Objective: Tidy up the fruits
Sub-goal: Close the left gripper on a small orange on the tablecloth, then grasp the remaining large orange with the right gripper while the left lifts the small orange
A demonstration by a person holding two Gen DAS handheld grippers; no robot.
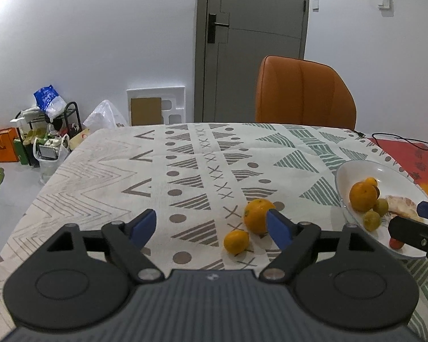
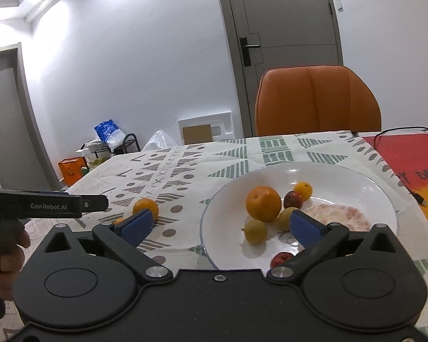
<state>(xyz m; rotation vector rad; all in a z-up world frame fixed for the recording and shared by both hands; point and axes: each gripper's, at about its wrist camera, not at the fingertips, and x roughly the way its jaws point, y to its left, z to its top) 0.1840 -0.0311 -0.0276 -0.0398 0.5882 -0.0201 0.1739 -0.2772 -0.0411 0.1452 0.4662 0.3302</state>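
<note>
Closest to the left wrist camera, the left tongs are held apart over the patterned cloth of the worktop, and nothing is gripped between the blue pads. Just beyond the right pad a large orange is seen on the cloth, and a small orange lies touching it or just beside it on the near side. The right tongs are spread wide above the near edge of a white plate, and nothing is pressed between their pads either. On the plate a big orange is placed near the middle, with a small orange fruit and a dark red fruit behind it. Two yellow-green fruits are found in front of it, a pale peeled piece lies at the right, and a small red fruit sits at the near rim. An orange chair stands behind the worktop.
</note>
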